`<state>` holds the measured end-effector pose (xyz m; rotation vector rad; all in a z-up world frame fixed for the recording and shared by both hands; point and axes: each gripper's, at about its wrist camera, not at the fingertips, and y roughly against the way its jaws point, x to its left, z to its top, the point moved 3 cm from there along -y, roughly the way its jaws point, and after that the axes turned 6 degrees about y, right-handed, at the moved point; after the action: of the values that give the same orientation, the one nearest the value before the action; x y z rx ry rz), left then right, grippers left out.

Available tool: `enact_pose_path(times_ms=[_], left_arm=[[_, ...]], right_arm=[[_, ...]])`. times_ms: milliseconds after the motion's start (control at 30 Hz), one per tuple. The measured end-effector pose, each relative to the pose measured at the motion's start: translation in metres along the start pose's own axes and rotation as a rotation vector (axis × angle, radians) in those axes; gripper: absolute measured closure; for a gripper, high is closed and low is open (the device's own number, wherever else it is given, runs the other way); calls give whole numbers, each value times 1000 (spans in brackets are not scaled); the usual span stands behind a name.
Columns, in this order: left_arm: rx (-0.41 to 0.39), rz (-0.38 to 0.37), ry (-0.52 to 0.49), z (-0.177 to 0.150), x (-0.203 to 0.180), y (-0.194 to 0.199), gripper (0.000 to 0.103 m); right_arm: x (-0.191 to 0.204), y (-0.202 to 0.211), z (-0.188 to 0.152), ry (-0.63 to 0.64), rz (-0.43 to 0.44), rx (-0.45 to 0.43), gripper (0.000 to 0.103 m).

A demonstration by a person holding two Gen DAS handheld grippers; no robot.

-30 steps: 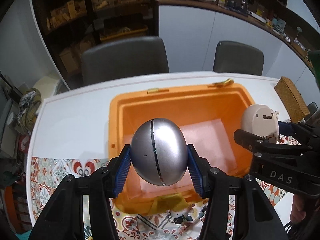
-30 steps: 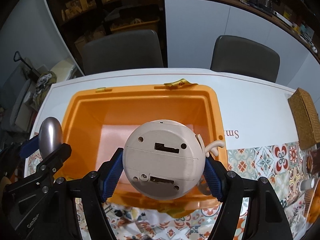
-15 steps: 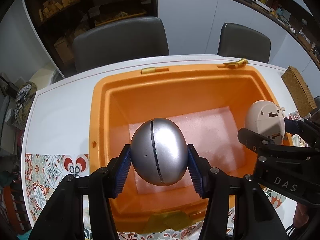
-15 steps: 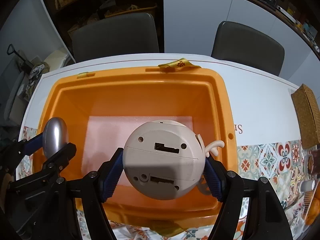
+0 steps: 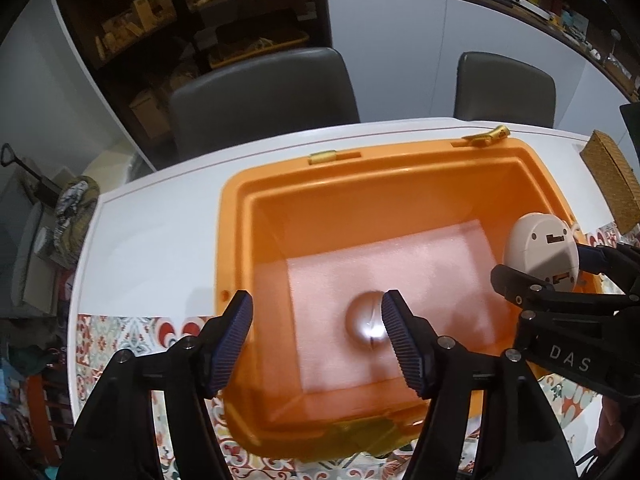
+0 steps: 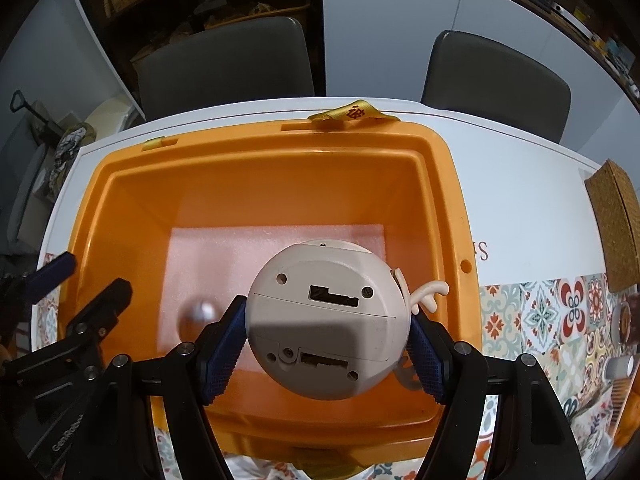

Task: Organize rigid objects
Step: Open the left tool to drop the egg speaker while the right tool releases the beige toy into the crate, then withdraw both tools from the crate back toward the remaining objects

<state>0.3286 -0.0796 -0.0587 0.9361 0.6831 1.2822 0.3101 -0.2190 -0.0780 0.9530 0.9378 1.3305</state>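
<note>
White tabletop fills the left wrist view, with two dark chairs behind it at twelve o'clock and a patterned mat at seven o'clock. We see the orange bin standing open on it, lined with pale foam. Our left gripper hangs above the bin with its jaws spread wide and nothing between them. The silver egg lies blurred on the foam, just at three o'clock of the gap and partly behind the right-hand pad, so we judge it freshly dropped and perhaps rolling. At three o'clock our right gripper comes in over the bin's rim, carrying the white round device.

Seen from the right wrist, the same table runs off to a woven box at three o'clock. Our right gripper is clamped on the white round device, one blue pad on each flank, above the bin's near half. The silver egg shows as a smear on the foam at nine o'clock of the device.

We judge the step in hand to be the stowing of the second object. Next we should lower the device toward bare foam at the right, apart from the egg, then part the jaws gently so it neither bounces nor strikes the egg.
</note>
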Motion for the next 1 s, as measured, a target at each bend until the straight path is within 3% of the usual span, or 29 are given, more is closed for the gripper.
enact_pose_path(times_ms=[267,733,1000], left_arm=[[-10,9,30,-3,12,13,35],[-60,1,65,-22,15,54,23],[-69,-13,75,-39,19,74,21]], right_arm=[[-3,6,-5,-19,-4,-16,22],[-5,52,-31,-30,-17,-83,22],[-6,74,-52,-43,-2,-117,22]])
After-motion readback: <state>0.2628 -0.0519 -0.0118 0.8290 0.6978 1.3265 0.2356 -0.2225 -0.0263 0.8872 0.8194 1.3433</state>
